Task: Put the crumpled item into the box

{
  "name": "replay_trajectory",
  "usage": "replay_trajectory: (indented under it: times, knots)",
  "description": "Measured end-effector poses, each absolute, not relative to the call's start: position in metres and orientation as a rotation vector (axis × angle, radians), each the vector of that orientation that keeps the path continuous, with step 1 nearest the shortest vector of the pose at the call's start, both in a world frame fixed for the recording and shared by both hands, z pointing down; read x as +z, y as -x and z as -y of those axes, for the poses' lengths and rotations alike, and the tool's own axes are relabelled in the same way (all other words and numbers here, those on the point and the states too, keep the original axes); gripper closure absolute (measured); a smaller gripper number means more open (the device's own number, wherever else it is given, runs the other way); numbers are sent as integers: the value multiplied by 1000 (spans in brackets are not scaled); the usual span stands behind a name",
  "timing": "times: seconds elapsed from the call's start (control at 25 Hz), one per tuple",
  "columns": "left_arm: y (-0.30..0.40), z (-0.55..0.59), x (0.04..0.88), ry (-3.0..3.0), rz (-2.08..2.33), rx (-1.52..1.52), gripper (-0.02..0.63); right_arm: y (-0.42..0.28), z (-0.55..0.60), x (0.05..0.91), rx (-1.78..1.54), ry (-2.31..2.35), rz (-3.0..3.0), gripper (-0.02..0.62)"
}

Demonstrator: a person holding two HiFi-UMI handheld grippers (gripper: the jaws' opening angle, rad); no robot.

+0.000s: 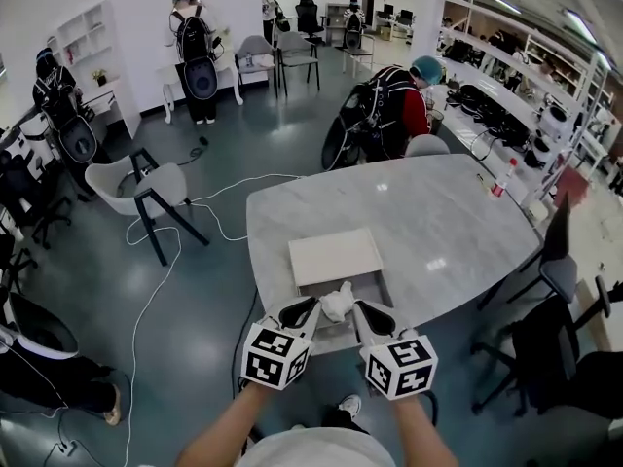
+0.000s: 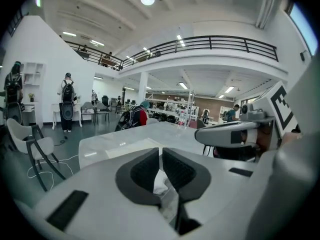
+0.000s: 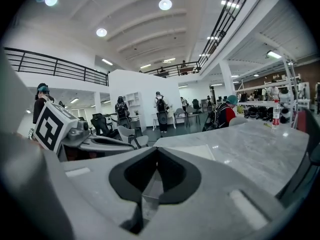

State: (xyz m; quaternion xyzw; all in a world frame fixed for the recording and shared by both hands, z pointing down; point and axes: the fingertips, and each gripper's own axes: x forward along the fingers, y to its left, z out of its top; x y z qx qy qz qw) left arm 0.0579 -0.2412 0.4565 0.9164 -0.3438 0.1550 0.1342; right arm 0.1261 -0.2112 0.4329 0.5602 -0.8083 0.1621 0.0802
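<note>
Left tool [image 1: 311,305] [image 2: 160,151]: jaws nearly together, pinching the white wad [image 1: 338,302] [image 2: 161,182] by one end. Right tool [image 1: 359,307] [image 3: 156,151]: jaws pressed together, nothing in them, tips just beside the wad's other side. The wad is up between the two tools, over the near half of the open box [image 1: 334,258]. The box sits at the near edge of the counter [image 1: 428,212], cream flap lying flat on the far side.

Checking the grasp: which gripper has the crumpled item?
The left gripper: the white crumpled item sits pinched between its jaws. The right gripper has its jaws together with nothing between them.
</note>
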Motion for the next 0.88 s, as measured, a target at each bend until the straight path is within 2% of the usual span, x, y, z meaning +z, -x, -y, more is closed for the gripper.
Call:
replay_trajectory:
  times: [0.88]
  knots:
    - [-23,192,443,-2668,1019,325,588,-100,150,422,448,-1803,2363,591]
